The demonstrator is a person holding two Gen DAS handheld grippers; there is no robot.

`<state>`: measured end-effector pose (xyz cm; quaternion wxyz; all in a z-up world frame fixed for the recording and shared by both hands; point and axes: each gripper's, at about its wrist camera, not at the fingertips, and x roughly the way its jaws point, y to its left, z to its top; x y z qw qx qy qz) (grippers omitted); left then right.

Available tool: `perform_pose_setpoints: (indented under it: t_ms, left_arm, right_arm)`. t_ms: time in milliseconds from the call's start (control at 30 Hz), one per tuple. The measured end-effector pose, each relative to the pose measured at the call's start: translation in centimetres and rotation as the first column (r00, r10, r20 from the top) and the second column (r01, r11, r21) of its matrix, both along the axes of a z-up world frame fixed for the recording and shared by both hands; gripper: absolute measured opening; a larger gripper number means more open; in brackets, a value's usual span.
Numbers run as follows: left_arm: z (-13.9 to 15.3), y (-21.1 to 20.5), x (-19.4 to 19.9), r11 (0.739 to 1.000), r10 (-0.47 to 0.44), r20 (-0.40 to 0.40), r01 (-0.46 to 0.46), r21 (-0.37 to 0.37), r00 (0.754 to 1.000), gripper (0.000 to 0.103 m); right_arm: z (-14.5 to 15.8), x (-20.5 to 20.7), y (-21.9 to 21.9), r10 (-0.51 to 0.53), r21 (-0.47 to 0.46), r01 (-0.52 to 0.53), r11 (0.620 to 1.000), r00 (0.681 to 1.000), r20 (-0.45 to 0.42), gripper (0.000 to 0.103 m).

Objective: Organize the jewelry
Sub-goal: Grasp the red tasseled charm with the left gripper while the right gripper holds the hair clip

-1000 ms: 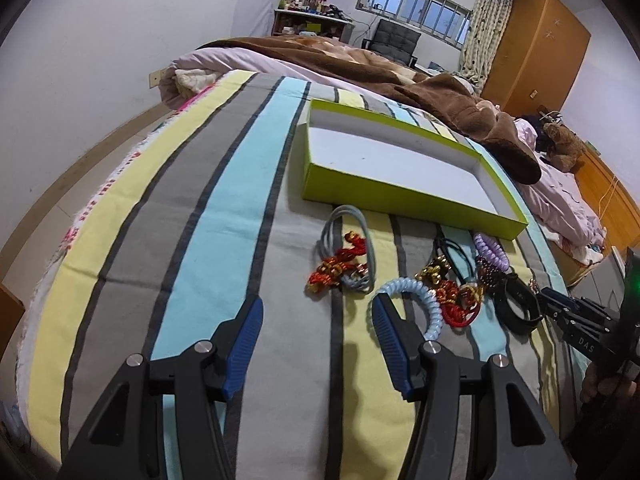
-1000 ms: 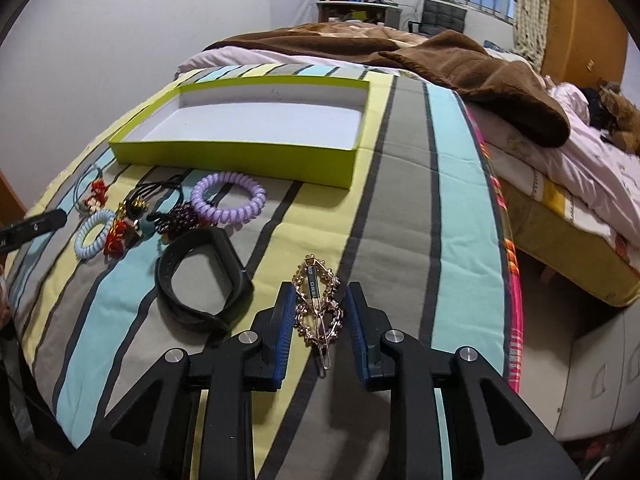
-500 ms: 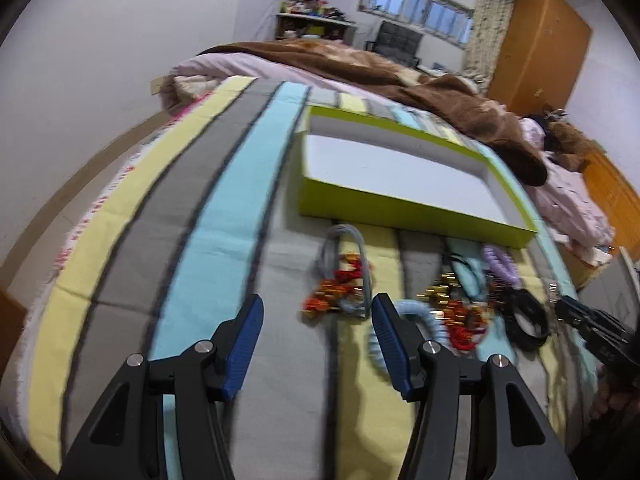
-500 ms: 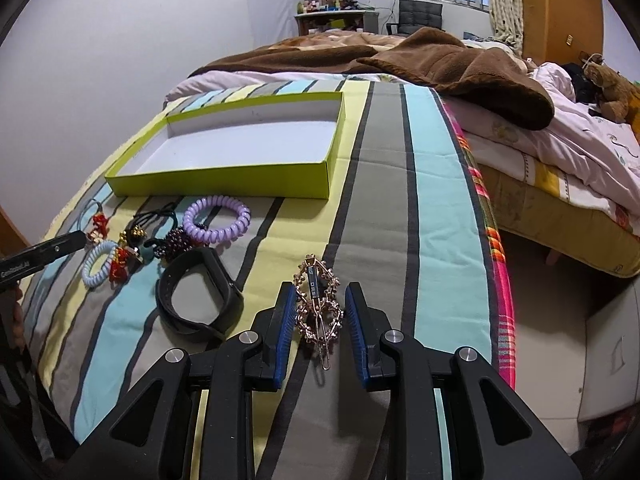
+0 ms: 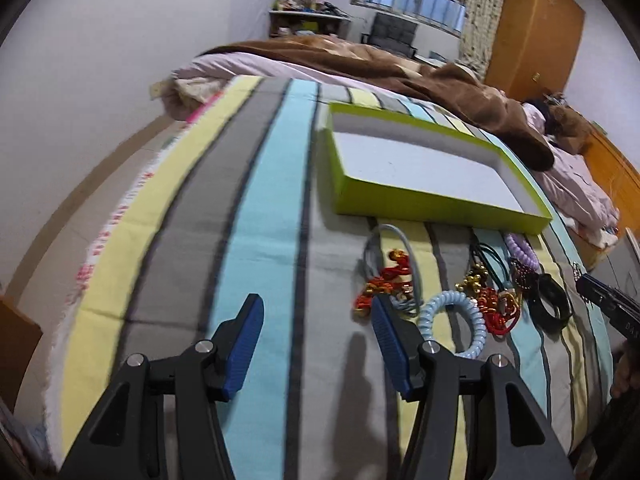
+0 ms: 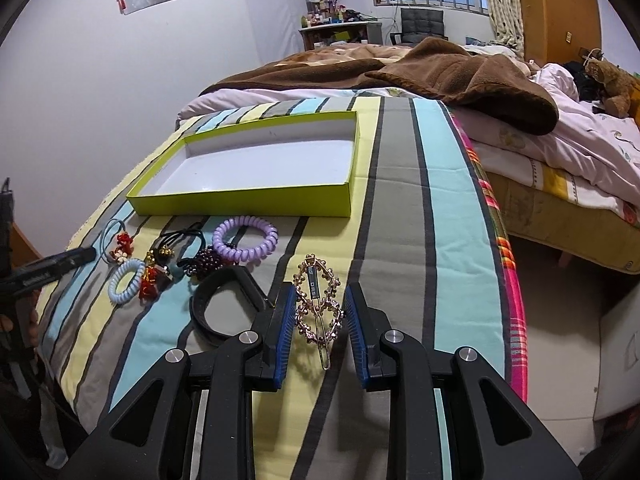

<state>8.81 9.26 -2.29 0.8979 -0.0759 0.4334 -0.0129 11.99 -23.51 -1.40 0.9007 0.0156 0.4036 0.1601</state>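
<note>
A green box (image 5: 436,200) (image 6: 244,202) with a white inside lies open on the striped bed. In front of it lie a purple coil tie (image 6: 245,239), a blue coil tie (image 5: 456,322) (image 6: 126,282), a black band (image 6: 224,308) (image 5: 550,306) and red and gold pieces (image 5: 384,280). My right gripper (image 6: 320,310) is shut on a gold hair clip (image 6: 318,302) and holds it above the bedspread. My left gripper (image 5: 316,340) is open and empty, left of the blue coil tie.
A brown blanket (image 6: 460,76) and pink bedding (image 6: 580,140) lie behind and right of the box. The bed's right edge (image 6: 512,288) drops to the floor. A wooden wardrobe (image 5: 532,28) stands at the back right.
My right gripper has lifted the gold hair clip higher off the bedspread. My left gripper has shifted left, so the jewelry now sits to its right.
</note>
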Motion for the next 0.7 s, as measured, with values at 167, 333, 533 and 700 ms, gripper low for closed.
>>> perform_pose_setpoints:
  t_ms: [167,333,533,700]
  left_arm:
    - [-0.2,-2.0,1.4,0.997,-0.063,0.010,0.063,0.034,0.998,0.043]
    - [-0.1,-3.1,1.6,0.992,-0.106,0.012,0.105,0.076,0.994,0.031]
    - [-0.2,-3.4,1.5,0.987,-0.133,0.000,0.132,0.095,0.991,0.026]
    - [-0.1,-4.0,1.6,0.981,-0.155,-0.012,0.155,0.120,0.988,0.018]
  right_arm:
    - [-0.1,0.0,-0.1,-0.007,-0.001,0.007,1.000,1.000,-0.007,0.026]
    - [-0.1,0.1,-0.1,-0.010,0.001,0.010,1.000,1.000,-0.008,0.026]
    - [-0.2,0.1,0.0,-0.006,0.005,0.007,1.000,1.000,-0.010,0.026]
    - [-0.2,0.1,0.0,-0.007,0.009,0.007,1.000,1.000,-0.009,0.026]
